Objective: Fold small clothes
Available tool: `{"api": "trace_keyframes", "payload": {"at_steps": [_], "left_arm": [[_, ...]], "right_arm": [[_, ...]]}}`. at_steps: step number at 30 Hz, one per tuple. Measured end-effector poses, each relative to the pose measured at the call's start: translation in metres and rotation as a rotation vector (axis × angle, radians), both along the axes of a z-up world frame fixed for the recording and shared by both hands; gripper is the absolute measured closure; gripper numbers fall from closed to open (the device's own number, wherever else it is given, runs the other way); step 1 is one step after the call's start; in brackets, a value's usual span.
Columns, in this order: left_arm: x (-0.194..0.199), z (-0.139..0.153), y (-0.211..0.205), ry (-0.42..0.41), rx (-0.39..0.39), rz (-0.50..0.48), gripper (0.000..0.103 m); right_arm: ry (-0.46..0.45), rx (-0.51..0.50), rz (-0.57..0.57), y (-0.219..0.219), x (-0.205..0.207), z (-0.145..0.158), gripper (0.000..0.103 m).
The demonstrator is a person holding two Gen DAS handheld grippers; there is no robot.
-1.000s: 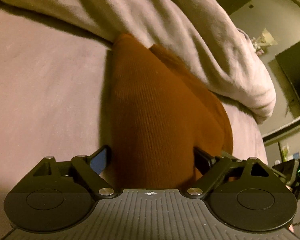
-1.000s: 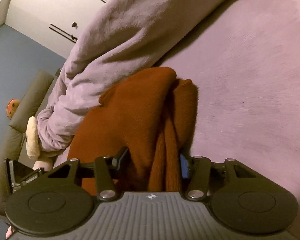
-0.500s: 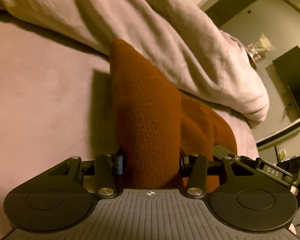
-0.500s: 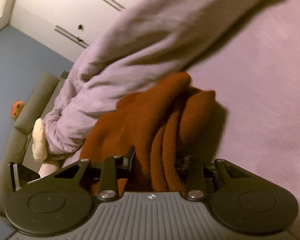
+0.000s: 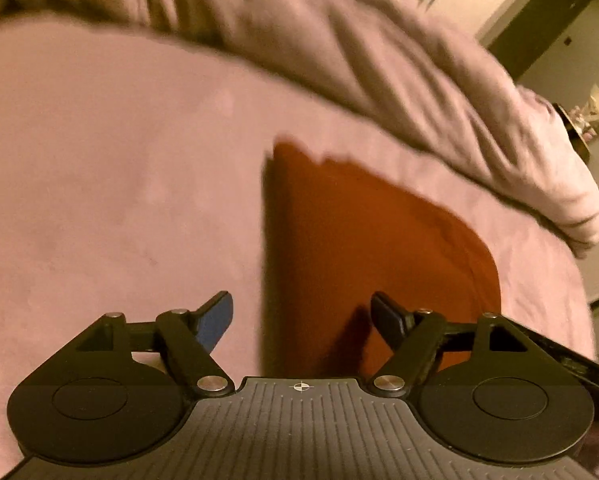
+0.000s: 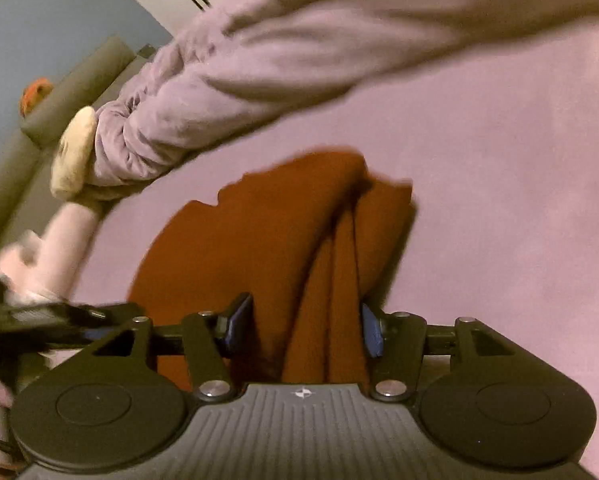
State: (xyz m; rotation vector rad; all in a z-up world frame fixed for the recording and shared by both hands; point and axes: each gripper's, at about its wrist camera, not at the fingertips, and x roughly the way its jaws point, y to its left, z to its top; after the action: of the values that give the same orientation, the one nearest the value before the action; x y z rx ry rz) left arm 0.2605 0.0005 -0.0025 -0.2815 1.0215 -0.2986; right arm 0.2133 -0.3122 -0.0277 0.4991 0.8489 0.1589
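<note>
A rust-orange knit garment (image 5: pixel 371 248) lies on the mauve bed sheet (image 5: pixel 99 184). In the left wrist view it lies flat, and my left gripper (image 5: pixel 303 316) is open above its near edge, holding nothing. In the right wrist view the garment (image 6: pixel 259 232) is bunched in folds, and my right gripper (image 6: pixel 305 328) is shut on a ridge of that cloth between the blue pads (image 6: pixel 369 336). Both views are motion-blurred.
A rumpled lilac-grey duvet (image 5: pixel 379 64) lies across the bed behind the garment; it also shows in the right wrist view (image 6: pixel 299 48). A cream stuffed toy (image 6: pixel 73 152) and a grey sofa (image 6: pixel 71 84) are at the left. A dark doorway (image 5: pixel 539 20) is at the far right.
My left gripper has opened and let go of the garment, which now lies flatter. Both grippers have pulled back from the duvet. The right gripper still holds the cloth.
</note>
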Motion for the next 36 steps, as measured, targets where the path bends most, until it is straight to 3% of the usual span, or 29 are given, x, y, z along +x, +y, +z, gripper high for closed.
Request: {"api": "trace_keyframes", "payload": {"at_steps": [3,7,10,12,13,17,20,24,28,32,36], "left_arm": [[0.001,0.013,-0.014,-0.115,0.037,0.02,0.008],[0.004,-0.001,-0.046,-0.17,0.037,0.05,0.008],[0.006,-0.031,-0.064,-0.097,0.122,0.0,0.006],[0.002,-0.05,-0.06,-0.091,0.123,-0.023,0.0],[0.002,-0.053,-0.057,-0.098,0.126,-0.014,0.0],[0.004,-0.039,-0.044,-0.031,0.076,0.026,0.0],[-0.025,-0.019,-0.033,-0.083,0.104,0.011,0.0],[-0.067,-0.016,-0.018,-0.087,0.114,0.012,0.0],[-0.077,-0.022,-0.016,-0.032,0.133,0.034,0.0],[-0.073,-0.019,-0.027,-0.051,0.206,0.007,0.0],[-0.069,-0.021,-0.034,-0.03,0.225,0.004,0.0]], "right_arm": [[-0.123,-0.202,-0.047,0.019,-0.013,0.033,0.048],[-0.24,-0.381,0.019,0.06,-0.011,0.054,0.071],[-0.212,-0.491,0.089,0.083,0.002,0.036,0.076],[-0.147,-0.644,0.12,0.091,0.007,0.012,0.077],[-0.146,-0.67,0.133,0.09,0.005,0.003,0.077],[-0.141,-0.66,0.149,0.086,0.009,0.006,0.077],[-0.12,-0.652,0.119,0.093,0.009,0.023,0.076],[-0.155,-0.609,0.102,0.093,-0.036,0.035,0.076],[-0.131,-0.596,0.095,0.093,-0.065,0.023,0.076],[-0.097,-0.635,0.099,0.099,-0.063,0.013,0.075],[-0.053,-0.658,0.109,0.103,-0.054,0.005,0.072]]}}
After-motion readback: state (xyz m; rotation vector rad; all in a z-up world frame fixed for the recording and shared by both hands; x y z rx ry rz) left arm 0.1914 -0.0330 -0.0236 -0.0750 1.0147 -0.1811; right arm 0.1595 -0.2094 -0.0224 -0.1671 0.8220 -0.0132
